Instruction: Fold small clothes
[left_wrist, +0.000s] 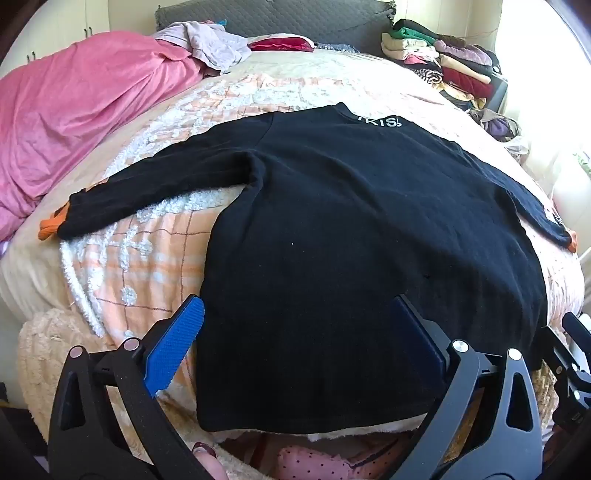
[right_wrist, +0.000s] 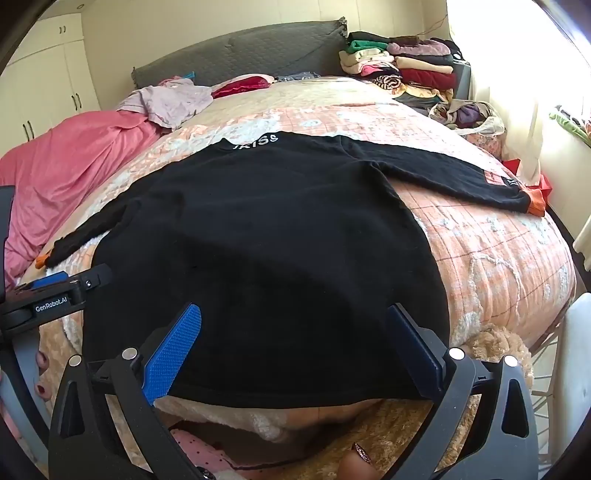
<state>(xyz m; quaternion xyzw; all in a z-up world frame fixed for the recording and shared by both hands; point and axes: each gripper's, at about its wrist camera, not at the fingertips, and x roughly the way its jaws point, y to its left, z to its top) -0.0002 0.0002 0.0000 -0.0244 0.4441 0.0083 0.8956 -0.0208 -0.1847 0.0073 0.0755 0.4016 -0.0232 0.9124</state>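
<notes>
Two wrist views share one black sweatshirt (left_wrist: 351, 240) spread flat on the bed (left_wrist: 155, 266), collar toward 12 o'clock, hem at the near edge. Only the left wrist view shows the sleeve at 9 o'clock in full, ending in an orange cuff (left_wrist: 50, 229) beside the pink blanket (left_wrist: 81, 110). Only the right wrist view shows the sleeve at 2 o'clock with its orange patch and cuff (right_wrist: 535, 201), plus the left claw's body at 9 o'clock carrying a "GenRobot.AI" label. The left claw (left_wrist: 295, 339) is spread wide, released, over the hem's left part; the right claw (right_wrist: 295, 339) is likewise spread wide and released, over the hem, gripping nothing. Folded clothes (right_wrist: 402, 70) are stacked at 1 o'clock.
</notes>
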